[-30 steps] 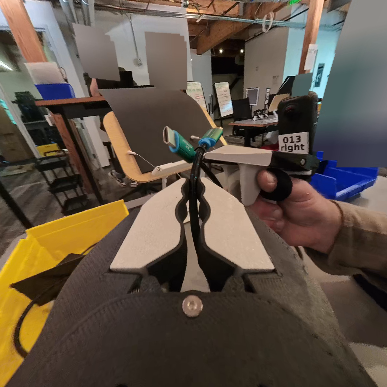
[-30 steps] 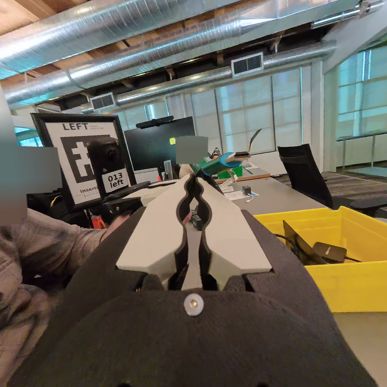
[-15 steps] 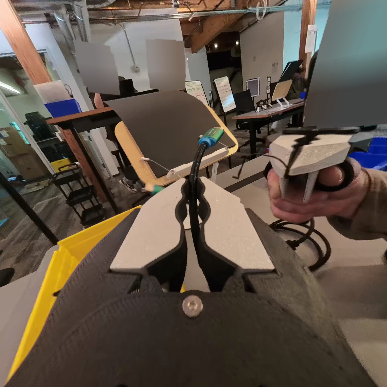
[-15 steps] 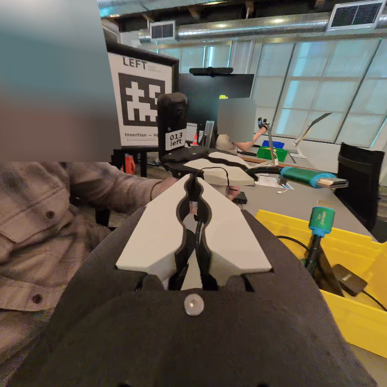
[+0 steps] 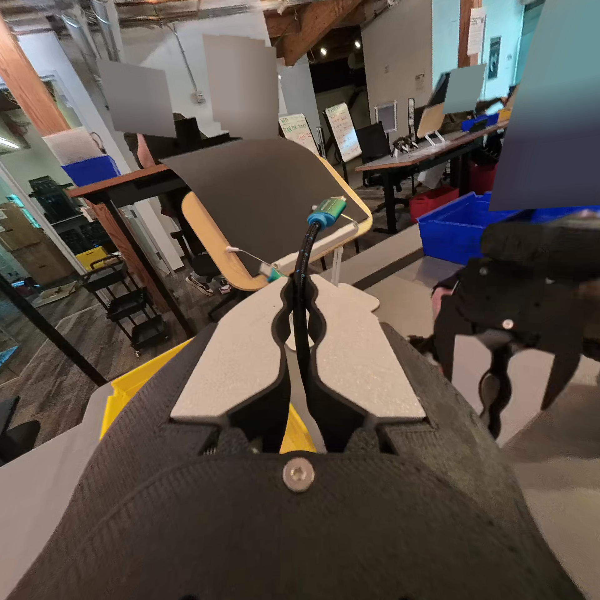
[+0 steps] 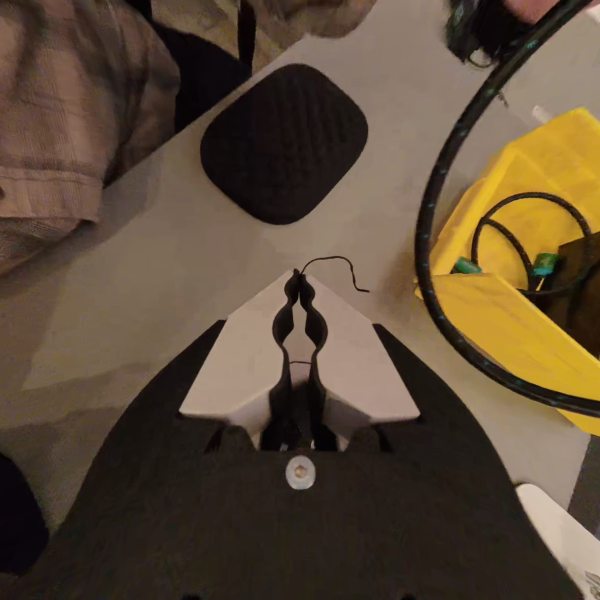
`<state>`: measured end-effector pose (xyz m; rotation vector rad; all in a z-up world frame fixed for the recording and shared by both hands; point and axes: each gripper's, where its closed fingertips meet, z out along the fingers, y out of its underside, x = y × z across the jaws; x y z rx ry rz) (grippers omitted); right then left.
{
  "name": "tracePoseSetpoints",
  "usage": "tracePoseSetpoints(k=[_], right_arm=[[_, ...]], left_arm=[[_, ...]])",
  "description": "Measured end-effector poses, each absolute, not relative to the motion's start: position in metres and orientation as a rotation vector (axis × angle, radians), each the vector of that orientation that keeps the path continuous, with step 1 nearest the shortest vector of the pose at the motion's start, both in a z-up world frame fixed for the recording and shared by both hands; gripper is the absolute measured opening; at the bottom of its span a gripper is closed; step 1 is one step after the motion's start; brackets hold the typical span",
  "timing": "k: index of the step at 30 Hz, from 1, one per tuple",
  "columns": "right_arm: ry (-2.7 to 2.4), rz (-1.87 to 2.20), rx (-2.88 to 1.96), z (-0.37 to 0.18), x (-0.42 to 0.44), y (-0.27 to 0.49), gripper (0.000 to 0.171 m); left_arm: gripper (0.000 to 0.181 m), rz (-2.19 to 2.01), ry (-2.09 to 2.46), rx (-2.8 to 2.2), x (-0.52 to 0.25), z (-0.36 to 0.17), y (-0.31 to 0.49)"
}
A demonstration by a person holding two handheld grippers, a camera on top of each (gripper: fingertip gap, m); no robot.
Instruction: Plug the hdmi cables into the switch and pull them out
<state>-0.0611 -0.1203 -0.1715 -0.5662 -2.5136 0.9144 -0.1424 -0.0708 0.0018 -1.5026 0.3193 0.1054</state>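
My left gripper (image 5: 299,289) has its fingers clamped on a black braided HDMI cable (image 5: 302,321), whose green plug (image 5: 328,210) rises toward 12 o'clock above the tips. My right gripper (image 6: 298,276) points down at the grey bench (image 6: 181,292), fingers together at the tips, pinching only a thin black thread (image 6: 337,264). A black pad (image 6: 282,143) lies at 12 o'clock. At 3 o'clock, a yellow bin (image 6: 506,324) holds more cable and green plugs (image 6: 545,263).
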Motion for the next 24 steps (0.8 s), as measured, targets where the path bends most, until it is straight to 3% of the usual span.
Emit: tracePoseSetpoints(k=[6,11,13,15,19,22,24], right_arm=[[-2.639,0.437,-0.568,-0.246,-0.08,-0.111,0.0],[-2.603,0.349,-0.582,-0.251,-0.087,-0.11,0.076],[-2.577,0.366,-0.583,-0.236,-0.084,-0.105,0.088],[-2.525,0.44,-0.536,-0.21,-0.078,-0.104,0.082],[-2.272,0.516,-0.428,-0.132,-0.071,-0.083,0.036],[-1.872,0.363,-0.384,-0.06,-0.08,-0.045,0.034],[-1.7,0.199,-0.395,-0.036,-0.084,-0.023,0.059]], left_arm=[[0.006,0.209,0.455,-1.592,-0.148,-0.001,-0.07],[0.006,0.242,0.604,-1.7,-0.146,-0.017,-0.064],[0.006,0.245,0.656,-1.747,-0.145,-0.025,-0.06],[0.006,0.263,0.688,-1.766,-0.147,-0.029,-0.056],[0.006,0.221,0.711,-1.808,-0.149,-0.032,-0.049],[0.006,0.15,0.691,-1.855,-0.145,-0.036,-0.043],[0.006,0.077,0.648,-1.864,-0.14,-0.036,-0.038]])
